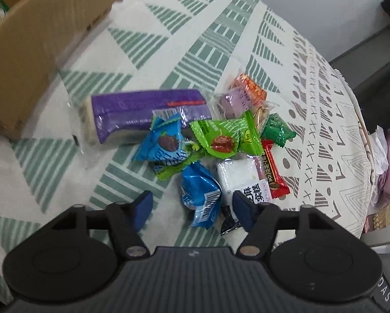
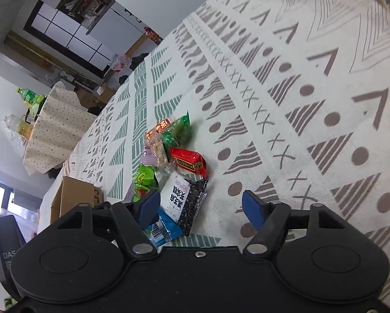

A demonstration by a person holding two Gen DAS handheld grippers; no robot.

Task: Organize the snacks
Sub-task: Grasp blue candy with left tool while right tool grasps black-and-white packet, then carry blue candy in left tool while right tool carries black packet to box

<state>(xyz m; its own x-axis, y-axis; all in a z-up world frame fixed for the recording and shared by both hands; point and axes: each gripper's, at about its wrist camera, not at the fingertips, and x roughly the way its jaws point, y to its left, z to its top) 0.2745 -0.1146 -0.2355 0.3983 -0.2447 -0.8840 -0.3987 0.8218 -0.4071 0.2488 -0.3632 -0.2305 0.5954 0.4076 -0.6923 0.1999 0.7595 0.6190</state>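
A pile of wrapped snacks lies on the patterned tablecloth (image 1: 169,39). In the left wrist view I see a long purple packet (image 1: 148,107), two blue packets (image 1: 166,143) (image 1: 201,195), a light green packet (image 1: 226,135), a white packet (image 1: 243,177), a red bar (image 1: 273,172), a dark green candy (image 1: 277,130) and an orange packet (image 1: 249,86). My left gripper (image 1: 192,208) is open, its fingers on either side of the nearer blue packet. My right gripper (image 2: 201,207) is open just above the white and black packet (image 2: 183,200), beside the red bar (image 2: 188,161).
An open cardboard box (image 1: 38,39) stands at the left of the pile, with green packets inside; it also shows in the right wrist view (image 2: 75,198). The table edge (image 1: 361,156) drops off at the right. A second covered table with bottles (image 2: 28,99) stands beyond.
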